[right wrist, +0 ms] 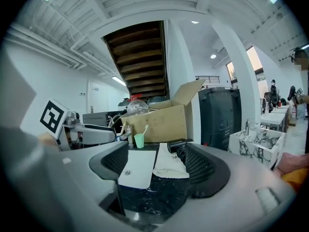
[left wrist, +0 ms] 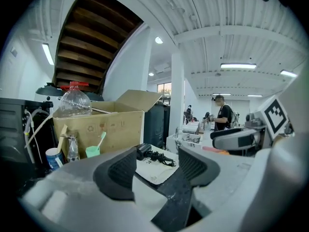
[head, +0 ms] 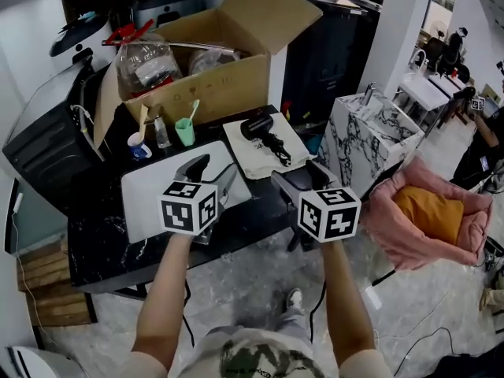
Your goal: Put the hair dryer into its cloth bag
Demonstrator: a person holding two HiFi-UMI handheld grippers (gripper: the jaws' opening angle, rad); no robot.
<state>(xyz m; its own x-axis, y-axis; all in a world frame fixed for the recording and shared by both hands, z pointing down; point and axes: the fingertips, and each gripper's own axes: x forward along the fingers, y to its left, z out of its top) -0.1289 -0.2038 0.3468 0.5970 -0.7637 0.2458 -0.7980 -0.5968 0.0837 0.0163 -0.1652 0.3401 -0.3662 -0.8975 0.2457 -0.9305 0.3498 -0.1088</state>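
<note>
Both claws, the left claw (head: 211, 173) and the right claw (head: 305, 181), have their jaws apart with nothing between them, above the near edge of the black worktop (head: 102, 242). Farther back, the black hair dryer (head: 262, 134) lies with its bundled cord on top of the flat white cloth bag (head: 250, 157). Since the dryer likely pins the limp bag, lifting it could drag the cloth along, the cord might snag at the bag's mouth, and a wide reach could tip the green toothbrush cup (head: 185, 132) nearby.

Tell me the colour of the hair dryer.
Black; the hair dryer shows best in the head view.
</note>
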